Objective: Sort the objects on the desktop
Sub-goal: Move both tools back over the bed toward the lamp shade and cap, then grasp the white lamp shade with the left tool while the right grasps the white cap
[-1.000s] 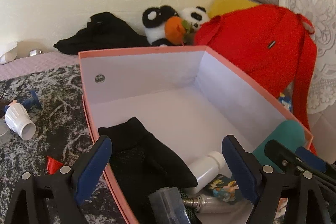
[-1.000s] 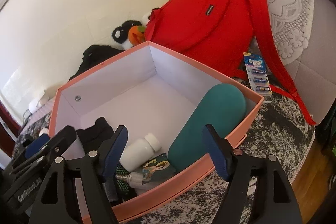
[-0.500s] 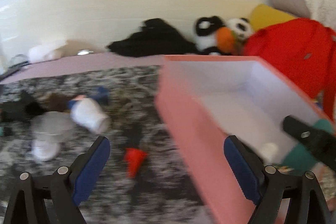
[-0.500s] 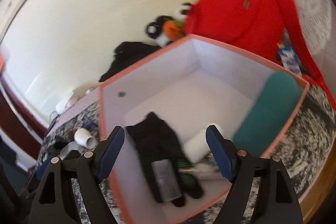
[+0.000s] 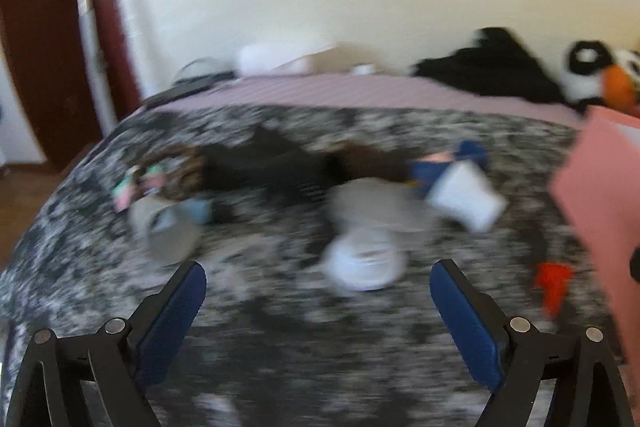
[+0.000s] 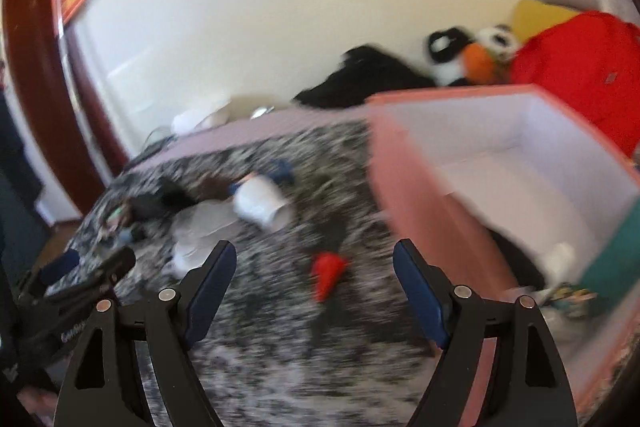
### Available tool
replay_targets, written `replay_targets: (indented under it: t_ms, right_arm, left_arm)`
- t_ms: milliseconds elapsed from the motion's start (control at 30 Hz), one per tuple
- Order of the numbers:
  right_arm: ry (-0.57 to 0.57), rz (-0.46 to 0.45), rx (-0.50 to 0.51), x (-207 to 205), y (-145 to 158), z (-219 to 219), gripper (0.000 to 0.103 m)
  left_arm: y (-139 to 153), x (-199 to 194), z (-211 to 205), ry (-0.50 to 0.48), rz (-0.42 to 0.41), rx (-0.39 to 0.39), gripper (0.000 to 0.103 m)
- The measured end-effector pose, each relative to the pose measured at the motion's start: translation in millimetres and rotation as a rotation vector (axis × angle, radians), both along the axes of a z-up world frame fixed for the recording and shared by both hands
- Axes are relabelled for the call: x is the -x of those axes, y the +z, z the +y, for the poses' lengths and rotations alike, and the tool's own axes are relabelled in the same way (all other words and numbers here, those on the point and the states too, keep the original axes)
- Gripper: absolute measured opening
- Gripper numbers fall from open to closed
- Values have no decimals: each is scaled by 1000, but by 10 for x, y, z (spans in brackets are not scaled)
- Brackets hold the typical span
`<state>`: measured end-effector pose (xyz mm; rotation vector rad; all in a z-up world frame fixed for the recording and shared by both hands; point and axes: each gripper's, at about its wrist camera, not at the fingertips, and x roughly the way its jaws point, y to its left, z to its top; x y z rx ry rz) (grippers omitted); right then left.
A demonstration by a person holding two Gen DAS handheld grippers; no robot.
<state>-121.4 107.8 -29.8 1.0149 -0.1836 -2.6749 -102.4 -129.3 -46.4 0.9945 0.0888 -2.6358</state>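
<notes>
Both views are motion-blurred. My left gripper (image 5: 318, 285) is open and empty over the mottled black-and-white cover (image 5: 280, 347). Ahead of it lie a clear plastic cup (image 5: 364, 243), a white ribbed cup (image 5: 466, 197) on its side, a small red piece (image 5: 554, 283) and dark items (image 5: 260, 167). My right gripper (image 6: 314, 279) is open and empty, with the red piece (image 6: 328, 273) between its fingers' line of sight. The pink box (image 6: 408, 195) stands at right, holding a teal case (image 6: 614, 259), a white bottle (image 6: 560, 259) and dark cloth.
A red backpack (image 6: 580, 67), panda plush toys (image 6: 472, 55) and a black garment (image 6: 360, 79) lie along the back wall. A dark red door frame (image 5: 40, 47) stands at left. The bed edge drops to wooden floor at left. My left gripper's body (image 6: 72, 287) shows at lower left.
Both grippers have swung left, away from over the pink box toward the loose items on the cover. The box has slid to the right edge of the left wrist view.
</notes>
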Motion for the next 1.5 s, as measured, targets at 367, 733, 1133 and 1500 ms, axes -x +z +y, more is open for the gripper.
replay_targets:
  t_ms: [367, 733, 1133, 1500]
  right_arm:
    - [147, -159, 61, 435, -614, -1003, 84]
    - [241, -135, -125, 836, -1072, -1707, 85]
    - [261, -126, -167, 980, -1136, -1873, 78]
    - [254, -151, -91, 946, -1065, -1786, 66]
  left_arm:
    - [-516, 148, -960, 124, -88, 34, 95]
    - [-901, 539, -1405, 139, -140, -91, 95]
    - [-1012, 847, -1590, 131, -104, -142, 73]
    - [-747, 611, -1619, 102, -48, -143, 72]
